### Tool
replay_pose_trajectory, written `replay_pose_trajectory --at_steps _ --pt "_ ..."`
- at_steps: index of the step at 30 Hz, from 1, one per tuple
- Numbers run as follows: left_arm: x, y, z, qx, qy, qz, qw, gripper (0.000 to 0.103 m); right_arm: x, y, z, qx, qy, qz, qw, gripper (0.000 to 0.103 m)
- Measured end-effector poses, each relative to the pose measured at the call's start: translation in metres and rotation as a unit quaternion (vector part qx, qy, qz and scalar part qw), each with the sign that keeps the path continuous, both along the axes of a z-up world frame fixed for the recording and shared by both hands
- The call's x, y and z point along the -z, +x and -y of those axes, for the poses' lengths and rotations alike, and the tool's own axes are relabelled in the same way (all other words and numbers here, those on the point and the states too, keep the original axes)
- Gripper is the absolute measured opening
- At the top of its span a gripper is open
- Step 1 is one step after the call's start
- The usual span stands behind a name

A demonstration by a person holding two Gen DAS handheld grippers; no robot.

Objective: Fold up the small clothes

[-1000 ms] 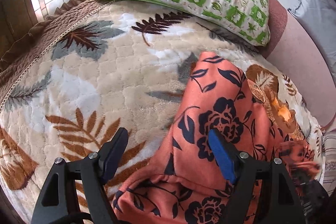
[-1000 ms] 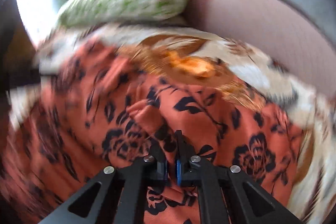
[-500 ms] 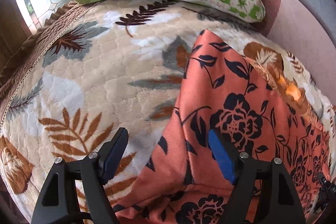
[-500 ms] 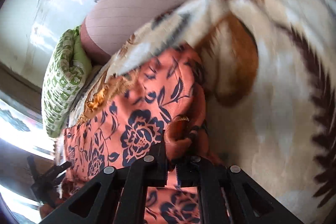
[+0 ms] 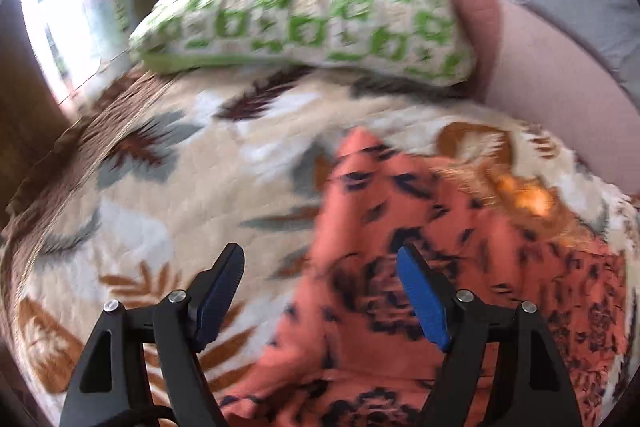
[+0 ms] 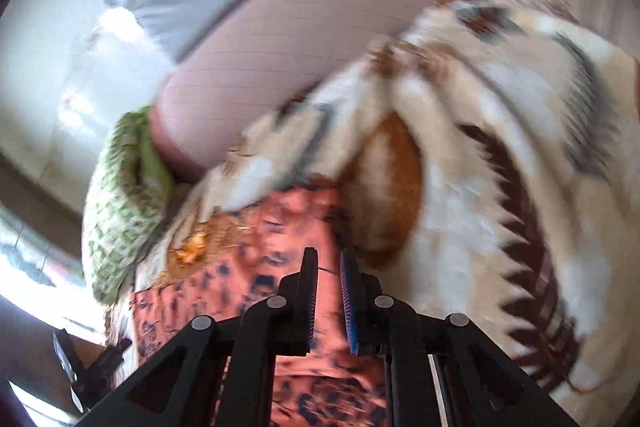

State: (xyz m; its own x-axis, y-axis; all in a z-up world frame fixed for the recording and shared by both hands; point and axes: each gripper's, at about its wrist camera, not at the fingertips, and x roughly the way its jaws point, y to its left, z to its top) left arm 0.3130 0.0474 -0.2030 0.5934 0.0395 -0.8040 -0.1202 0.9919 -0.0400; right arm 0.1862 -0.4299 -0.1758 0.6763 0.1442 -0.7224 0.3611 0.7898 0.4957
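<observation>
we see the orange floral garment [image 5: 460,267] running lengthwise away from the green pillow [image 5: 304,7]; left gripper [image 5: 320,291] wide apart over its edge, right gripper [image 6: 328,287] opening, cloth showing between.

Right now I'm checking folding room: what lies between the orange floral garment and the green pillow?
In the left wrist view, only the leaf-print blanket lies between the orange floral garment and the green pillow; nothing sits on that stretch.

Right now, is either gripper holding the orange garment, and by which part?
Nothing is held. The left gripper is wide open above the orange garment; the right gripper is opening, nothing pinched.
</observation>
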Motion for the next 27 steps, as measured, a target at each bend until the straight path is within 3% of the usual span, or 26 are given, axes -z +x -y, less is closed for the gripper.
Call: replay_pose_trajectory --at_steps 4,7,9,12,16,19,21,23,27 --pt "0.019 0.008 0.022 0.042 0.007 -0.04 0.9983 0.079 0.011 0.043 -0.033 -0.053 -0.051 -0.04 0.996 0.014" --pt "0.041 0.015 0.025 0.037 0.029 -0.086 0.9952 0.08 0.033 0.075 -0.04 -0.07 -0.062 -0.097 0.991 0.014" --pt "0.046 0.017 0.018 0.027 0.014 -0.089 0.9955 0.084 0.051 0.092 -0.045 -0.08 -0.084 -0.141 0.983 0.013" --pt "0.042 0.019 0.006 0.006 -0.008 -0.087 0.9961 0.084 0.045 0.1 -0.047 -0.074 -0.095 -0.141 0.983 0.012" --pt "0.028 0.016 0.009 0.017 -0.018 -0.067 0.9975 0.084 0.026 0.085 -0.07 -0.119 -0.061 -0.099 0.986 0.015" --pt "0.027 0.012 0.022 0.035 0.013 -0.067 0.997 0.084 0.036 0.071 -0.096 -0.16 -0.05 -0.127 0.978 0.015" --pt "0.038 0.012 0.026 0.042 0.037 -0.092 0.9942 0.084 0.046 0.061 -0.107 -0.169 -0.047 -0.144 0.974 0.015" --pt "0.045 0.007 0.022 0.045 0.027 -0.101 0.9935 0.085 0.045 0.046 -0.111 -0.17 -0.072 -0.129 0.974 0.014" --pt "0.043 -0.002 0.013 0.055 0.022 -0.105 0.9926 0.085 0.037 0.013 -0.109 -0.174 -0.071 -0.132 0.973 0.014"
